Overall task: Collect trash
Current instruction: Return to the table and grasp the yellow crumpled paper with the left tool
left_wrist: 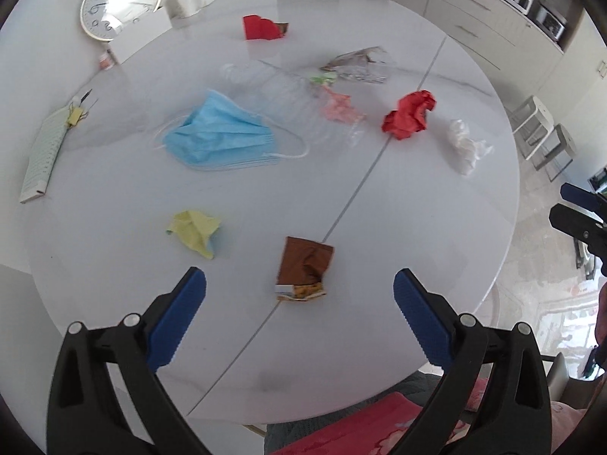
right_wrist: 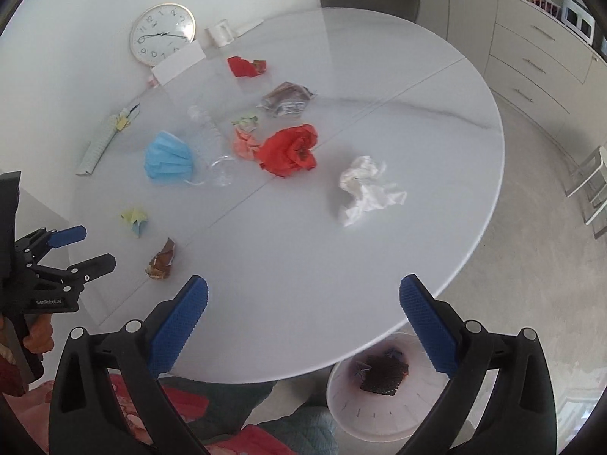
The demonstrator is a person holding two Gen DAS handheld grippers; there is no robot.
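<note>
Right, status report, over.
Left gripper open, empty, brown wrapper between its fingers on the table. Right gripper open, empty, white bin below the table edge. Nothing in the way.

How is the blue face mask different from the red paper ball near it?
The blue face mask lies fairly flat, pleated, with ear loops out; the red paper ball is crumpled into a tall lump. The blue face mask covers more table than the red paper ball. Both rest untouched on the white table.
</note>
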